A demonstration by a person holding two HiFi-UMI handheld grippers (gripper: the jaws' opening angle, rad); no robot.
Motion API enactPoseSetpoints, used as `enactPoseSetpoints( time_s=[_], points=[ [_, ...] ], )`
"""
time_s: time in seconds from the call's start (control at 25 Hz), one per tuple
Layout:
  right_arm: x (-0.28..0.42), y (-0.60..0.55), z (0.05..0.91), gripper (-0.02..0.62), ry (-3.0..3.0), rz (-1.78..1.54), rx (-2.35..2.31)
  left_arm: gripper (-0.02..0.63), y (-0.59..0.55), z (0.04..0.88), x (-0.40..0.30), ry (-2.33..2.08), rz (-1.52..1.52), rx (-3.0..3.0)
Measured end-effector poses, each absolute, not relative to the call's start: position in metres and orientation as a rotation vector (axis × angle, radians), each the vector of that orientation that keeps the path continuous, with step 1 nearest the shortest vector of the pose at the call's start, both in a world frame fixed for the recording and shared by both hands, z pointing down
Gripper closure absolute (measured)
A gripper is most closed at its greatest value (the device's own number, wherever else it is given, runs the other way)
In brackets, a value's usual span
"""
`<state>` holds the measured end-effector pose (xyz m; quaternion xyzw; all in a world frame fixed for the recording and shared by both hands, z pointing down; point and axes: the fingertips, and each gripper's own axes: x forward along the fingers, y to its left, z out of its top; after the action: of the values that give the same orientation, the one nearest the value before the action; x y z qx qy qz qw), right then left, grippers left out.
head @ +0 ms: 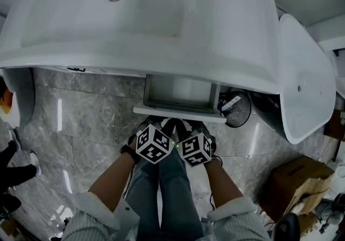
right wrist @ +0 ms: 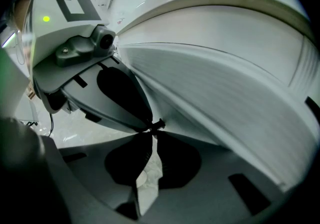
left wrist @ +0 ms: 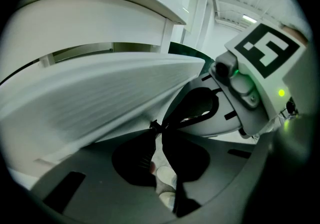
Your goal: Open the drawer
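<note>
The white drawer [head: 161, 109] under the washbasin [head: 140, 13] stands pulled out towards me, its inside showing. Both grippers sit side by side just in front of and below its front panel. In the head view the left gripper [head: 160, 124] and right gripper [head: 185, 125] show mostly as marker cubes. In the left gripper view the left gripper [left wrist: 156, 127] has its tips touching under the drawer front [left wrist: 100, 97], with only floor behind the tips. The right gripper view shows the same for the right gripper [right wrist: 154, 127] below the panel [right wrist: 225, 97]. Neither holds anything that I can see.
A white tub-like fixture [head: 304, 73] stands at the right, a dark round bin [head: 238, 109] beside the drawer, a cardboard box [head: 299, 178] at lower right. Someone's shoes [head: 19, 172] are at the left on the grey marble floor [head: 86, 116]. My legs are below the grippers.
</note>
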<state>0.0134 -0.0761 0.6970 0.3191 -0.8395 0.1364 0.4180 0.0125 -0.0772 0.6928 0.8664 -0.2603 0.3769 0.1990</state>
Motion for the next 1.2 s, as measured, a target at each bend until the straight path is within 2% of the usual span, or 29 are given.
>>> enactPoseSetpoints(
  time_s=[0.8,1.2],
  points=[
    [0.021,-0.074,0.705,0.555,-2.128,0.519,0.886,0.554,-0.076,0.704,0.006,-0.814,1.022,2.359],
    [0.029,-0.048,0.68,0.555,-2.11,0.62,0.923,0.554,-0.049,0.678,-0.003,-0.836,0.986,2.29]
  ],
)
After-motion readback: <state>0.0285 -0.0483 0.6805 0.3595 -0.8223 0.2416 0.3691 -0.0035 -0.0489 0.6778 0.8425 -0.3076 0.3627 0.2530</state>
